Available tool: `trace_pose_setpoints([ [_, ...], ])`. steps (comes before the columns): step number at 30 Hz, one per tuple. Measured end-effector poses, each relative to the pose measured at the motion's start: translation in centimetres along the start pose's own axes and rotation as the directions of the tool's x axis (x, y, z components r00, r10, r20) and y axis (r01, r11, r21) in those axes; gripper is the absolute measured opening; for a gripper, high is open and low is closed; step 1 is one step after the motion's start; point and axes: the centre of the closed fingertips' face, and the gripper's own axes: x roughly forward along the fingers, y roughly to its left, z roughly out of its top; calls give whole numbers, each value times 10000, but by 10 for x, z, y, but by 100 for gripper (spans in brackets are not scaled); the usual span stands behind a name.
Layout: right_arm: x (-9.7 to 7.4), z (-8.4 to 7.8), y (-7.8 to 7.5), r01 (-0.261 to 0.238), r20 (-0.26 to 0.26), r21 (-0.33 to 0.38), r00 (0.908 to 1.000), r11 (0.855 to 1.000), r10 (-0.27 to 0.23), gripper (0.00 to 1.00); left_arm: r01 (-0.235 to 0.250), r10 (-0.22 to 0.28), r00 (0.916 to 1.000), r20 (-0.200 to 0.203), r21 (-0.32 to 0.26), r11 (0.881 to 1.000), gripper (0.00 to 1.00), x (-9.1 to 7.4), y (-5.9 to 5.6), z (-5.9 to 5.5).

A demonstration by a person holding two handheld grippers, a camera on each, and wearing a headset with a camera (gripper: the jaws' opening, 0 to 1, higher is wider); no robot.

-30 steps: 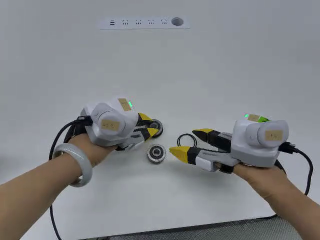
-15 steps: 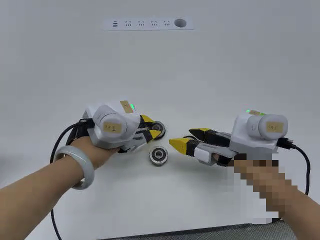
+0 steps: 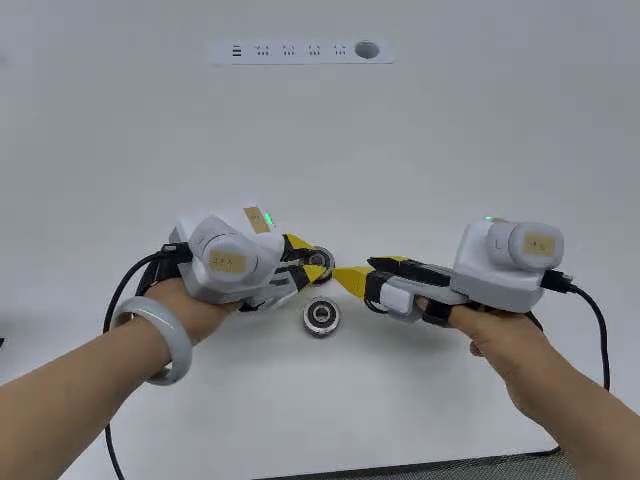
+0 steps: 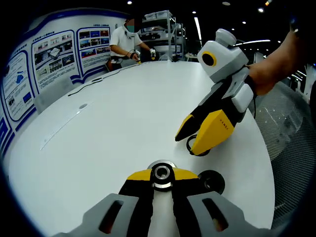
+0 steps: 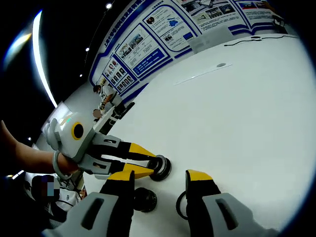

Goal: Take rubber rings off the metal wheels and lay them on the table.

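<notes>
My left gripper (image 3: 308,258) is shut on a small metal wheel (image 3: 320,262), gripped between its yellow tips (image 4: 162,174) just above the table. My right gripper (image 3: 367,271) stands open, tips pointing left, close to that wheel (image 5: 160,167) but apart from it. A second wheel (image 3: 322,316) with a dark rim lies flat on the table below both grippers; it also appears as the second wheel (image 5: 140,199) left of my right jaws. A loose black rubber ring (image 5: 181,205) lies on the table under the right gripper, partly hidden by it; the ring (image 4: 192,146) peeks out behind the right tips.
The white table (image 3: 420,150) stretches far and wide. A white power strip (image 3: 300,50) lies at the far edge. Black cables (image 3: 125,290) trail from both grippers toward the near edge. A person (image 4: 126,42) stands at the table's far end.
My right gripper has moved left and slightly up, from beside the loose ring to close in front of the wheel held by the left gripper. The left gripper has barely moved.
</notes>
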Motion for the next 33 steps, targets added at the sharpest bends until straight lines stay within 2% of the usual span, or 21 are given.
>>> trace_pose_setpoints([
  [12,14,3,2,-97,24,471,10000,9988,96,37,-15,15,10000,35,-9,10000,13,0,0,0],
  [33,29,2,7,-375,-308,687,9987,9969,396,32,-4,5,9999,131,-64,10000,13,0,-1,0],
])
